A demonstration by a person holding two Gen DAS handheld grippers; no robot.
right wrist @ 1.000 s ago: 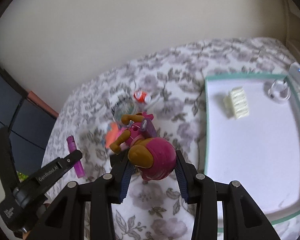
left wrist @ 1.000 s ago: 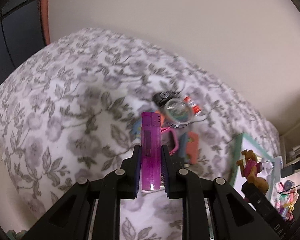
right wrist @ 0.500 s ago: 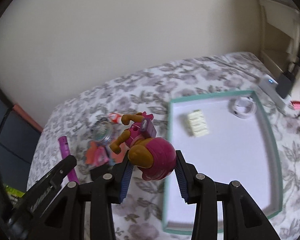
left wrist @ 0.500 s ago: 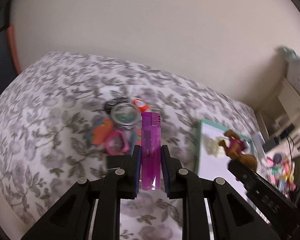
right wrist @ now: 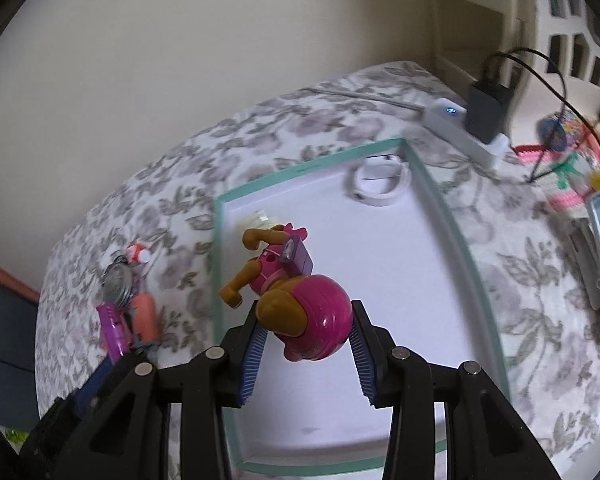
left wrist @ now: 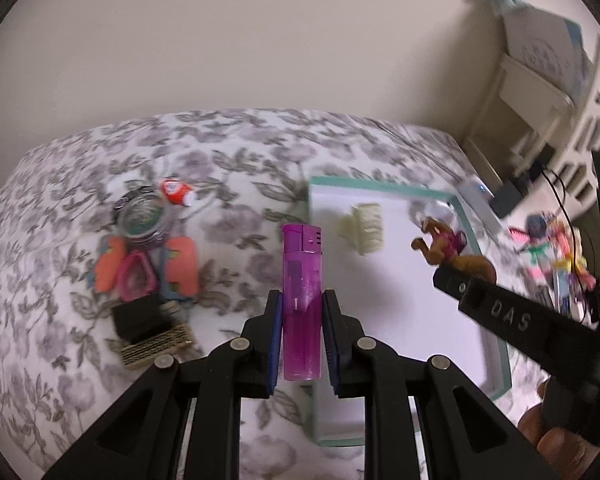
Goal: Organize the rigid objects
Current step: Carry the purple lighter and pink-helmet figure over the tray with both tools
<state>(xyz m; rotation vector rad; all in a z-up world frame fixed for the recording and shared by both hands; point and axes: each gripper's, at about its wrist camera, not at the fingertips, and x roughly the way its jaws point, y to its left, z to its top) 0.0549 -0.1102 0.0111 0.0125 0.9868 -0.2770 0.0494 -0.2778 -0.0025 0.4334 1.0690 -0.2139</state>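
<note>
Both hands have swung rightward since a moment ago, so the teal-rimmed tray (right wrist: 440, 200) now sits under the right gripper (right wrist: 304, 332) and just beyond the left gripper (left wrist: 300, 320). That left tool is clamped on a purple lighter (left wrist: 301, 300), held upright at the tray's left edge above the flowered bedspread (left wrist: 228, 160). Its partner grips a pink toy dog (right wrist: 296, 304) over the tray's white floor. Inside the tray lie a cream hair clip (left wrist: 363, 228) and, at the far end, a white ring (right wrist: 380, 182). Left of the tray, a small heap of leftover trinkets (left wrist: 148, 256) rests on the bedspread.
</note>
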